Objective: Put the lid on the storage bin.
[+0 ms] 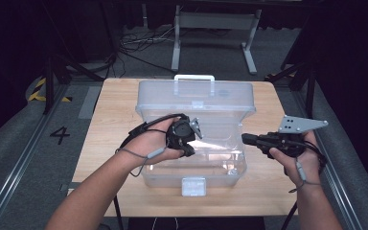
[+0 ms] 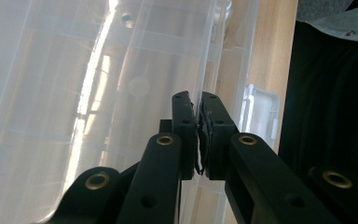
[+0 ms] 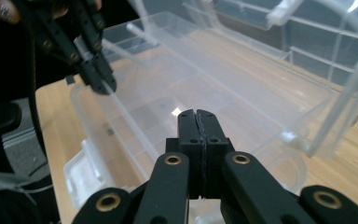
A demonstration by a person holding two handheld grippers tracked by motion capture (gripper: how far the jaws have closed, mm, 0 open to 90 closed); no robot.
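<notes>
A clear plastic storage box (image 1: 163,178) stands on the wooden table (image 1: 110,124), its lid (image 1: 196,96) tipped up at the back. My left gripper (image 1: 189,147) reaches down into the box and is shut on the thin rim of a clear inner tray (image 2: 121,93). The right gripper view has that left gripper (image 3: 103,84) at upper left, pinching the tray's rim (image 3: 121,109). My right gripper (image 1: 244,139) hovers beside the box's right wall and points left. Its jaws (image 3: 196,114) are shut with nothing between them.
The box has a white handle (image 1: 194,79) on the lid and a front latch (image 1: 193,186). Bare table shows left and right of the box. Behind the table stand a white metal frame (image 1: 215,24) and floor cables (image 1: 139,43). Rails run along both sides.
</notes>
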